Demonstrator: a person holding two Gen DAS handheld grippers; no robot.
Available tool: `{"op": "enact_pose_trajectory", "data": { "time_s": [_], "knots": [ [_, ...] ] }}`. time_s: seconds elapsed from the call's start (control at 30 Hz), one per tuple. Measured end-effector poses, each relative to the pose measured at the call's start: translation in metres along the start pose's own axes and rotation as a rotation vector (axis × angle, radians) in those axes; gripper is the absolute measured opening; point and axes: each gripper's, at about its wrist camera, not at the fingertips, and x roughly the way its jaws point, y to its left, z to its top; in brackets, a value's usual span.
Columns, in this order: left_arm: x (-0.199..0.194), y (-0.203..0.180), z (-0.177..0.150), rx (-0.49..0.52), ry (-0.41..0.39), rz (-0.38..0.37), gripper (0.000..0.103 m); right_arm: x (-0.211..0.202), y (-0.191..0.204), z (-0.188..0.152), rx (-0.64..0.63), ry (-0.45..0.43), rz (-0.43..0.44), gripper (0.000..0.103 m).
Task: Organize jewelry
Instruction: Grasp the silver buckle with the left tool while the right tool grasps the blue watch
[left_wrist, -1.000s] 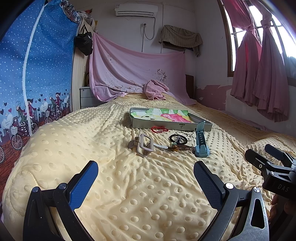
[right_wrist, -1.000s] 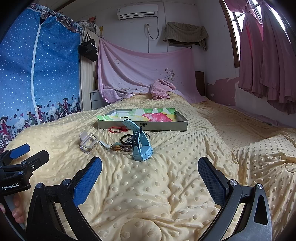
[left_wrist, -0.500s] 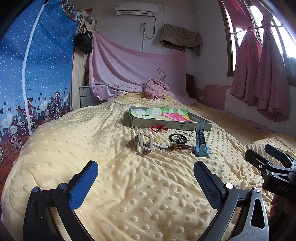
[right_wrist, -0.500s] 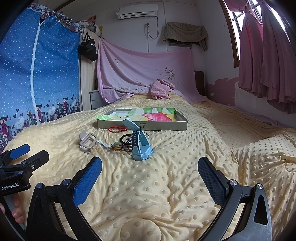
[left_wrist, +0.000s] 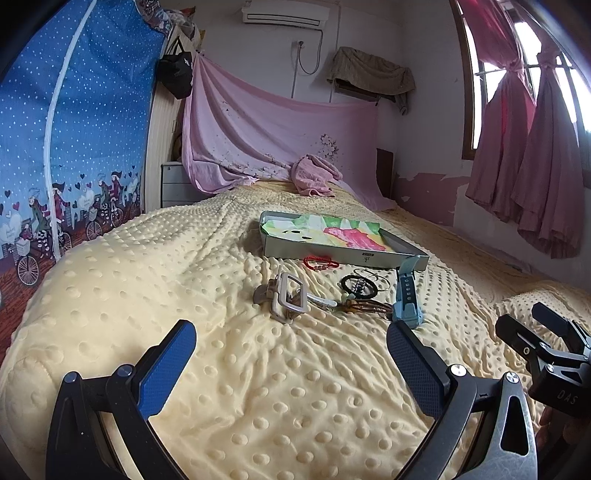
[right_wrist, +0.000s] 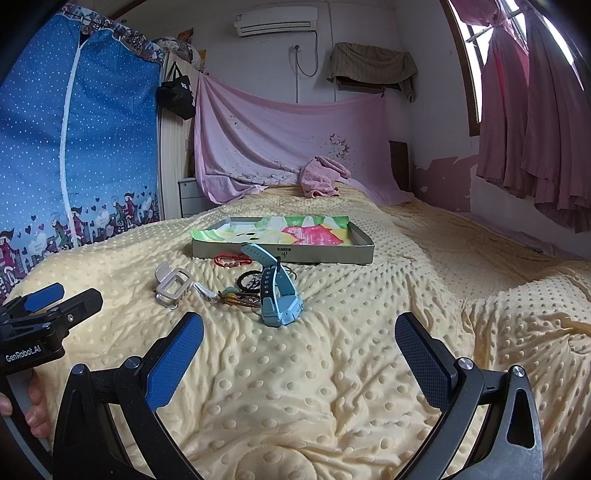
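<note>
Yellow bumpy blanket (right_wrist: 332, 369) is covering the whole bed, and pink curtains (right_wrist: 535, 129) are hanging by the window on the right. Lying on the blanket is a flat tray (right_wrist: 295, 254) with a bright paper (green, pink and white) inside it. Just in front of the tray the jewelry is sitting in a small bunch. A red bracelet (right_wrist: 232, 260) is lying right beside the tray's front wall. A blue watch (right_wrist: 277, 295) is standing up on its side, with its strap curling up toward the tray. Next to it, black rings (left_wrist: 358, 286) and thin silver hoops are lying together, and brown cords (left_wrist: 369, 305) are touching the watch. A pale watch (left_wrist: 288, 295) is lying at the left end of the bunch. The left gripper (left_wrist: 291, 363) is hanging over the blanket, near the bunch, with its blue pads spread wide and nothing between them. The right gripper (right_wrist: 299, 347) is hanging beside it, also spread wide and holding nothing. A hand (right_wrist: 33, 402) is showing at the left edge of the right view, gripping the left tool's handle.
</note>
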Motion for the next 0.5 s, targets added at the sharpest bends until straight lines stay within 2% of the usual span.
{"op": "enact_pose_trajectory", "data": {
  "time_s": [0.2,0.3,0.5],
  "knots": [
    [0.026,0.002,0.018,-0.015,0.008,0.011,0.103,0.018,-0.008,0.020,-0.015,-0.004,0.013,0.102],
    [0.047,0.005,0.030,-0.033,0.029,-0.008,0.103,0.034,-0.012,0.030,-0.006,0.005,0.030,0.102],
    [0.089,0.008,0.036,-0.062,0.092,-0.033,0.103,0.077,-0.012,0.041,0.002,0.065,0.079,0.102]
  ]
}}
